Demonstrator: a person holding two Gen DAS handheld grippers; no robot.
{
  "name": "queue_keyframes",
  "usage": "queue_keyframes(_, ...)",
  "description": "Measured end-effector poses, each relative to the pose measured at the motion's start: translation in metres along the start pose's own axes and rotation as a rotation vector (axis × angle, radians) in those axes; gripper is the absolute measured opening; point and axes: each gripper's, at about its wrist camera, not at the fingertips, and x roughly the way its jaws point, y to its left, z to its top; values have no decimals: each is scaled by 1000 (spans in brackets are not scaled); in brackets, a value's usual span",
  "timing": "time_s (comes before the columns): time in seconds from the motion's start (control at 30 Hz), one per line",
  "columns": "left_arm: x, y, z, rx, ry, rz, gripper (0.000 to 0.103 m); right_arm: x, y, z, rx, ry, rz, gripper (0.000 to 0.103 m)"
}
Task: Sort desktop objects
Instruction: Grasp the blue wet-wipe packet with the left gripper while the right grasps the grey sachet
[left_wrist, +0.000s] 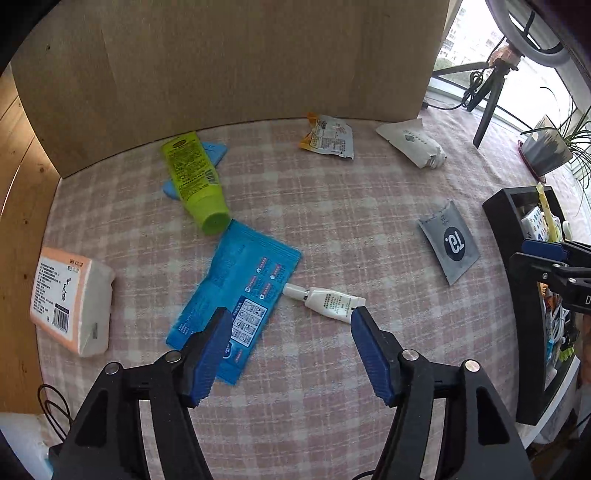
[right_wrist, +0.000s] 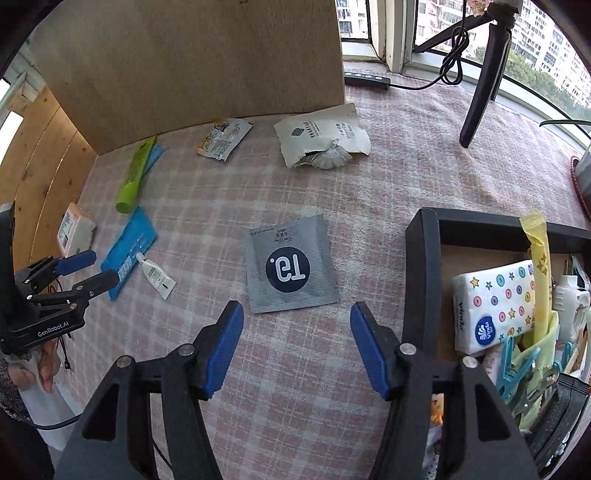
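Note:
My left gripper is open and empty, low over the checked cloth. A small white tube lies just beyond its right fingertip, and a blue flat packet lies under its left fingertip. My right gripper is open and empty, just short of a grey "T9" sachet. The left gripper also shows in the right wrist view, beside the white tube. The black storage box stands to the right, holding a tissue pack and several small items.
A green tube, an orange tissue pack, an orange snack sachet and a torn white pouch lie on the cloth. A cardboard wall stands at the back. A tripod stands at the back right.

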Motion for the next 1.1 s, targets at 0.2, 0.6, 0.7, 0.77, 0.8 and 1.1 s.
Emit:
queue_keyframes(0.2,32,26,1,23,76,32,70,34,10,17,-15,58,-17,60)
queue_keyframes(0.6,58,40,7,46,99,45,91,64,22,34,-60,100,-86,80)
queue_keyframes(0.7,58,44,7,37,84,42,94,66,36,31,-110,111,-90,80)
queue_keyframes(0.77,56,43,4,34,76,40,92,69,46,26,-164,118,-147,81)
queue_keyframes(0.8,55,43,2,31,70,40,91,71,51,24,-190,117,-171,80)
queue_keyframes(1.1,39,33,-11,67,32,30,52,54,45,24,-139,102,-139,49)
